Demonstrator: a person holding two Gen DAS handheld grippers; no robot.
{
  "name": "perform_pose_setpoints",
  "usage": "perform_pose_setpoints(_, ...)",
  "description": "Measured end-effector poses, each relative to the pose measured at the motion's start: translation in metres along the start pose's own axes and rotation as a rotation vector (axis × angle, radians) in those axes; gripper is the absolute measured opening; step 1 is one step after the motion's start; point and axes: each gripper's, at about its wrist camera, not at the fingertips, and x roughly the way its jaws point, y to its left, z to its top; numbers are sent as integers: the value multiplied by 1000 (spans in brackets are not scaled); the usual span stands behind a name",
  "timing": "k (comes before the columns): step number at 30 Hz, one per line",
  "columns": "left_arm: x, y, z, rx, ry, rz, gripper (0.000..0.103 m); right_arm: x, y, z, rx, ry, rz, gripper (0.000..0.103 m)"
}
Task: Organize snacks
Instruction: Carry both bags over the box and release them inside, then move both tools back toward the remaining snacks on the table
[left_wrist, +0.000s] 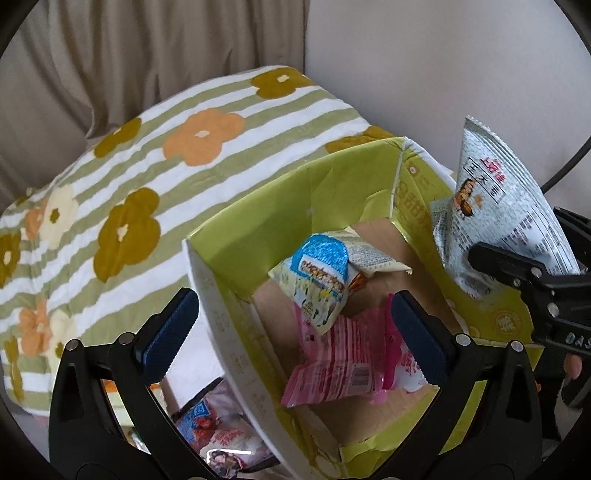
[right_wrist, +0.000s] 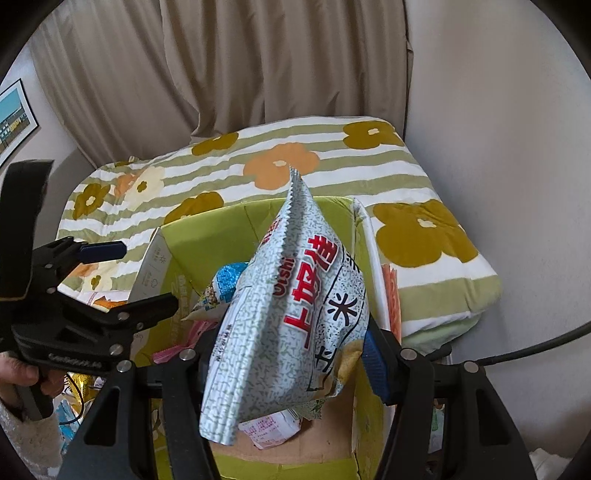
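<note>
A green cardboard box (left_wrist: 255, 229) stands open on the bed; it also shows in the right wrist view (right_wrist: 207, 236). Inside lie a blue-topped snack pack (left_wrist: 321, 273) and a pink snack pack (left_wrist: 340, 358). My right gripper (right_wrist: 291, 354) is shut on a grey Oishi snack bag (right_wrist: 295, 314) and holds it above the box; that bag also shows at the right in the left wrist view (left_wrist: 495, 206). My left gripper (left_wrist: 291, 325) is open and empty, over the box's near left wall. It appears at the left in the right wrist view (right_wrist: 144, 277).
A striped flowered quilt (left_wrist: 147, 166) covers the bed behind the box. More snack packs (left_wrist: 218, 435) lie outside the box, below its left wall. Beige curtains (right_wrist: 258, 62) and a white wall stand behind. A framed picture (right_wrist: 14, 118) hangs at the left.
</note>
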Motion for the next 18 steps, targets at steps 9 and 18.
perform_pose_setpoints(9, -20, 20, -21, -87, -6, 16, 103, 8, 13, 2, -66, -5, -26, 99)
perform_pose_setpoints(18, -41, 26, -60, -176, 6, -5, 103, -25, 17, -17, -74, -82, 63, 103)
